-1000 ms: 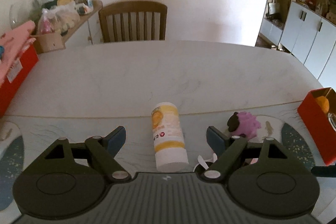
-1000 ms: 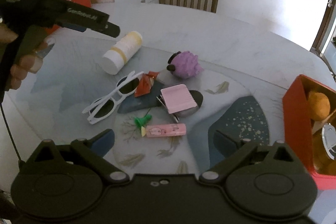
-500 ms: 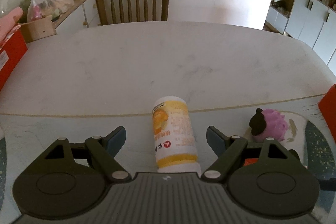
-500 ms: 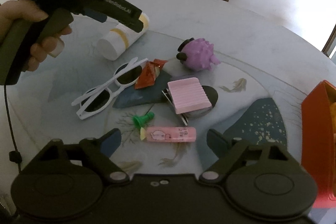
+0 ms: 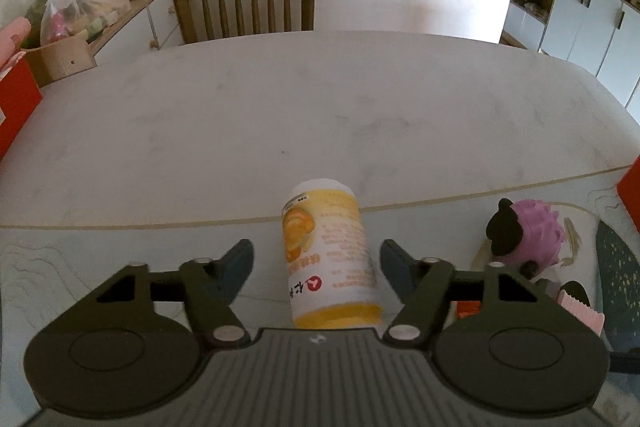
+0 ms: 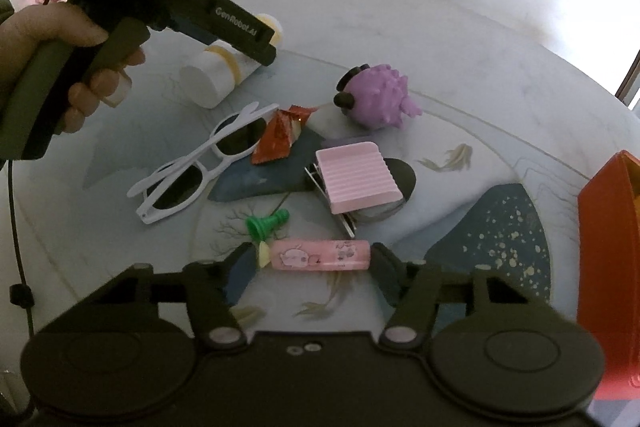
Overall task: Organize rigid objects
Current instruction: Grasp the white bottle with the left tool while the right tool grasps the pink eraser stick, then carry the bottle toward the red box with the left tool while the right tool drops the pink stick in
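Both grippers are closing, each around one thing, and neither squeezes yet. Right gripper (image 6: 310, 261) has the pink tube (image 6: 318, 255) lying crosswise between its jaws, ends just beside the pads. Past the tube sit a green peg (image 6: 266, 223), a pink clip (image 6: 356, 177), white glasses (image 6: 200, 163) and a purple toy (image 6: 378, 95). Left gripper (image 5: 316, 265), farther off, has the bottle (image 5: 330, 259) lying on its side between its jaws. This looks like the grab step. Next, each needs a firm pinch, then a lift toward the red box (image 6: 608, 243).
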{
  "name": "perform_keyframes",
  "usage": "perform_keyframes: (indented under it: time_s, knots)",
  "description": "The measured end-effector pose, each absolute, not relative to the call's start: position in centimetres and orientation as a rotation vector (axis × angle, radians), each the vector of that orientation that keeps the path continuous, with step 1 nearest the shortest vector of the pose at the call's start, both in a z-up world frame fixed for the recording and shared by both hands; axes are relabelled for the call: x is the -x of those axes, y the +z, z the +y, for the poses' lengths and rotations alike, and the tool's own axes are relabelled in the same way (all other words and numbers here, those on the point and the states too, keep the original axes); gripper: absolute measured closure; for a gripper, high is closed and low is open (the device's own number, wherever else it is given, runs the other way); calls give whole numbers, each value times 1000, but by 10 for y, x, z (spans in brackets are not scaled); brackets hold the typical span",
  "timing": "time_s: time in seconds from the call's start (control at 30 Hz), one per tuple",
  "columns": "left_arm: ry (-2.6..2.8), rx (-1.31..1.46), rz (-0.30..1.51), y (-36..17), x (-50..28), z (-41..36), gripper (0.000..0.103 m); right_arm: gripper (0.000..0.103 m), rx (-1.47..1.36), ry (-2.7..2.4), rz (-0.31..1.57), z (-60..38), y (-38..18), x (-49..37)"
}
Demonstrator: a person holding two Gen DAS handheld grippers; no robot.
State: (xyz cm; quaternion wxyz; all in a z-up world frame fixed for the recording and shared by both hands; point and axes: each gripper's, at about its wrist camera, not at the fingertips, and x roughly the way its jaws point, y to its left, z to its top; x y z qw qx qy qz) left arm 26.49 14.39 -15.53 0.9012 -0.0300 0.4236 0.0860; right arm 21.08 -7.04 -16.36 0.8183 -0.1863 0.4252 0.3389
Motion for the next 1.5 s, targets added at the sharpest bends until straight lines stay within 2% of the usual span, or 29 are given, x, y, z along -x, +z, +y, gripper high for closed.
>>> perform_keyframes:
  time_s: [0.1,0.13,0.9,1.23,1.5]
  knots:
    - [174,67,880,-155,-265,144,49,45,395,718,913,-71,-163,-211]
    - [168,70,881,-155,-265,145,56,45,401,713,913,-72,-163,-211]
    - [193,67,896,-136,-229,139,58,45,285,640,900,-111,-129,-193]
    - [178,74,875,-103,-203,135,59,45,238,613,859,-144,-99,-182]
    - [104,55,835,-72,-178,104,59,45,192,576,810,-181,-77,-179]
